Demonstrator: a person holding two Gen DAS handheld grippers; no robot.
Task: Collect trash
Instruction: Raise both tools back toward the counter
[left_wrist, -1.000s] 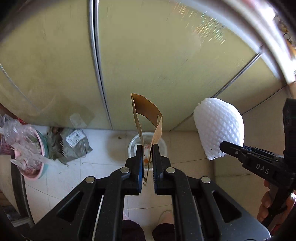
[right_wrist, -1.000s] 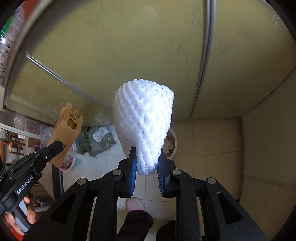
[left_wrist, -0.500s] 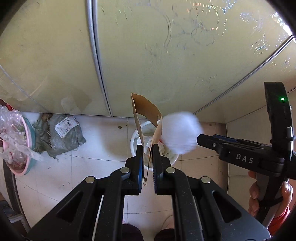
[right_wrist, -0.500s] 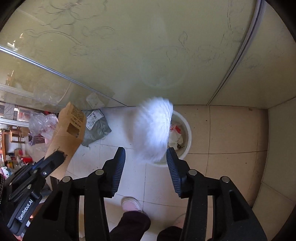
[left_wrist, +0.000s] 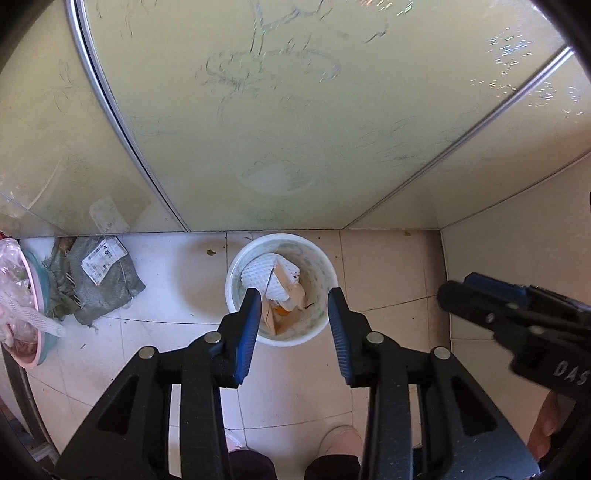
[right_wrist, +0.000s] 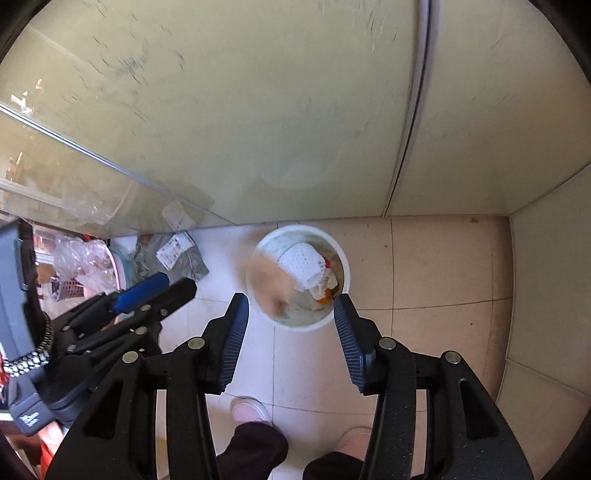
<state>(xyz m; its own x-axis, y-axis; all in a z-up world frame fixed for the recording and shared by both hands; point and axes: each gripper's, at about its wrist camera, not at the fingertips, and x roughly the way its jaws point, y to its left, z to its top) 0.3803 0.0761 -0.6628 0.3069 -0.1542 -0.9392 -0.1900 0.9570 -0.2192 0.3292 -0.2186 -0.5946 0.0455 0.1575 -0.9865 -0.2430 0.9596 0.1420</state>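
Observation:
A white trash bin (left_wrist: 236, 269) stands on the tiled floor by the glass door; it also shows in the right wrist view (right_wrist: 341, 258). Inside lie the white foam fruit net (left_wrist: 258, 271) (right_wrist: 301, 262) and a brown cardboard piece (left_wrist: 286, 314). In the right wrist view the cardboard (right_wrist: 271, 284) is a blur over the bin's left side. My left gripper (left_wrist: 293, 295) is open and empty above the bin. My right gripper (right_wrist: 291, 302) is open and empty above the bin too.
A grey mailing bag (left_wrist: 92, 277) with a label lies on the floor left of the bin. A pink basin (left_wrist: 26, 317) with plastic sits at the far left. The frosted glass door (left_wrist: 277, 110) stands right behind the bin. My feet (right_wrist: 247, 408) are below.
Both grippers opened. The foam net fell from the right gripper into the bin, then the cardboard dropped from the left gripper into it. Both views tilted down toward the bin.

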